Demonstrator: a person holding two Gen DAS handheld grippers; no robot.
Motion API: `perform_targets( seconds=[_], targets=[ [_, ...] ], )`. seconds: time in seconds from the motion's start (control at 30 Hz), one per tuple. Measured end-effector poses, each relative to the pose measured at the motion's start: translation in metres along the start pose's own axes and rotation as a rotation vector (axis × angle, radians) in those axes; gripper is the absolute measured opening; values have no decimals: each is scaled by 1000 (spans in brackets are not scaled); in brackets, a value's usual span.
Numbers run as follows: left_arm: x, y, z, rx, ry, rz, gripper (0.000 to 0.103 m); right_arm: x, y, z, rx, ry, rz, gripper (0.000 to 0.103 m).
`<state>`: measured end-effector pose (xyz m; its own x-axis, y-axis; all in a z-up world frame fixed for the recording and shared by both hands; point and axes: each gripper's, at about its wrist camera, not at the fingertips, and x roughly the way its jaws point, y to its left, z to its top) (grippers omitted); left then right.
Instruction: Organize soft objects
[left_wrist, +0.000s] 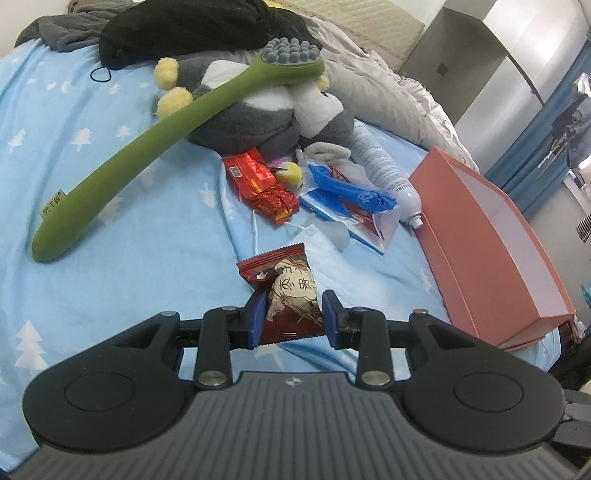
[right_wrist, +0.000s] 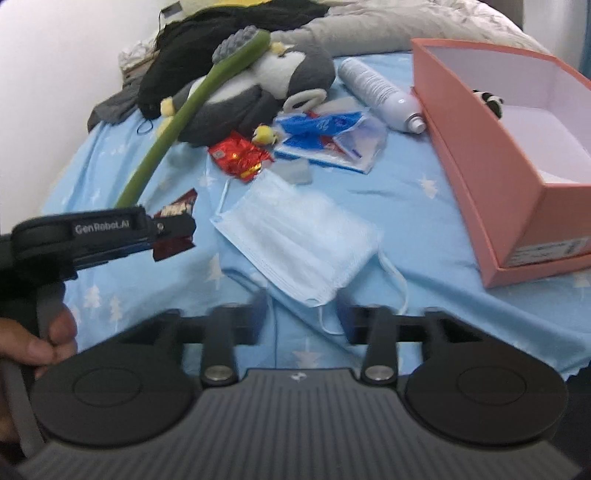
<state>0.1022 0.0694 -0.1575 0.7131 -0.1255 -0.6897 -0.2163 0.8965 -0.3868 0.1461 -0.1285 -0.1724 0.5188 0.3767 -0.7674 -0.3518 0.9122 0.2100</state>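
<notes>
In my left gripper (left_wrist: 293, 317) I hold a dark red snack packet (left_wrist: 286, 295); the two blue pads press on its sides, and most of the packet stands out in front of the fingers, lifted above the light blue bedsheet (left_wrist: 110, 166). From the right wrist camera I see the same left gripper (right_wrist: 173, 236) from the side at the left edge, with the packet (right_wrist: 177, 212) clamped at its tip and a hand (right_wrist: 37, 339) around its handle.

My right gripper (right_wrist: 303, 314) has its jaws apart and nothing is pressed between them. The picture is blurred there, but the fingers stand on both sides of the near corner of a blue face mask (right_wrist: 299, 243). The mask lies flat on the sheet just in front of this gripper, with one ear loop (right_wrist: 397, 277) running beside the right finger.

Further back on the bed a grey and white plush toy (right_wrist: 266, 85) lies with a long green massage stick (right_wrist: 184, 110) leaning across it. Near it are a red foil packet (right_wrist: 236, 155), a blue and white plastic bag (right_wrist: 328, 136) and a white spray bottle (right_wrist: 380, 92) on its side. At the right stands an open pink box (right_wrist: 480, 155), well apart from the mask, with a small black and white thing (right_wrist: 489, 99) inside against its wall.
</notes>
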Motion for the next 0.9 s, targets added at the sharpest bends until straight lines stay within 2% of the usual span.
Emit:
perform_targets(
  seconds=[0.13,0.2,0.33,0.43,0.7,0.83,0.9],
  targets=[
    [-6,-4,-1,3,-8,0,38,-12,0,3,-52,-37,-7,50],
    [-9,-4,-1,1,-13,-1,38,-14,0,8,-87,-73,-15,63],
    [-16,-4,-2,0,-20,4,38,-1,6,21,-173,-103,-11,64],
    [-22,-1,-3,-8,-24,9,38,18,8,31,-194,-99,9,64],
    [-29,1,-1,-20,-30,15,38,76,19,44,-258,-2,48,64],
    [-31,2,-1,-12,-29,22,38,100,15,44,-255,53,44,61],
    [-33,3,-2,-13,-29,25,38,111,10,40,-221,95,43,42]
  ],
)
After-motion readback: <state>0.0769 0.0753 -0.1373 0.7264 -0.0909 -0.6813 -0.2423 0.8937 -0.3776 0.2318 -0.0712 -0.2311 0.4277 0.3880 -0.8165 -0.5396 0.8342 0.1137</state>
